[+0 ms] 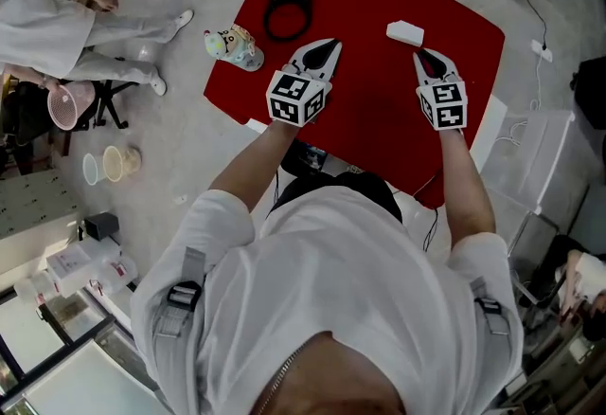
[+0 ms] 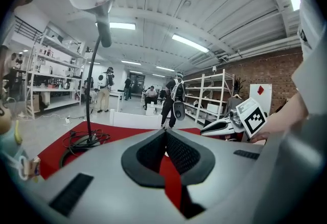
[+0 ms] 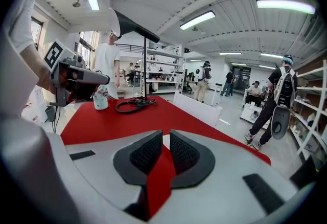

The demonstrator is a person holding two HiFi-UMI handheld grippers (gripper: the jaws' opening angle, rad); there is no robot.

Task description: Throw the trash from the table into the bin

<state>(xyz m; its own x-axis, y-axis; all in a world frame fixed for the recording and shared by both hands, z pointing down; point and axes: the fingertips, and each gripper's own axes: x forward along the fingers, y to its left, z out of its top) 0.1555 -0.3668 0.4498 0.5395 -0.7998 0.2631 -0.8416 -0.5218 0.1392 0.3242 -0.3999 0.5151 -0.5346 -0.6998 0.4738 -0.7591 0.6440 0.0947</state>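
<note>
**Red worktop, both grippers closed and empty, white scrap not picked up**

Head view: the red worktop (image 1: 379,110) lies below the person, with both arms stretched out over it. The left gripper (image 1: 325,47) is over the middle of the surface. Its jaws are pressed together with nothing between them, and its own view shows only red surface past the pads. The right gripper (image 1: 425,56) is to its right, apart from it. Its jaws are drawn in to a thin slit and clamp nothing.

Task item: a small white scrap (image 1: 405,32) lies flat on the worktop towards the far edge, just ahead of the right gripper's tips. Whether the tips touch it cannot be judged. A small colourful container (image 1: 233,45) sits at the worktop's left edge, left of the left gripper and well apart from both.

Other: a coil of black cable (image 1: 287,13) lies on the far left part of the worktop, at the foot of a black lamp pole (image 3: 145,69). A pink mesh basket (image 1: 62,105) stands on the floor, well left of the worktop, with two pale cups (image 1: 109,163) near it
</note>
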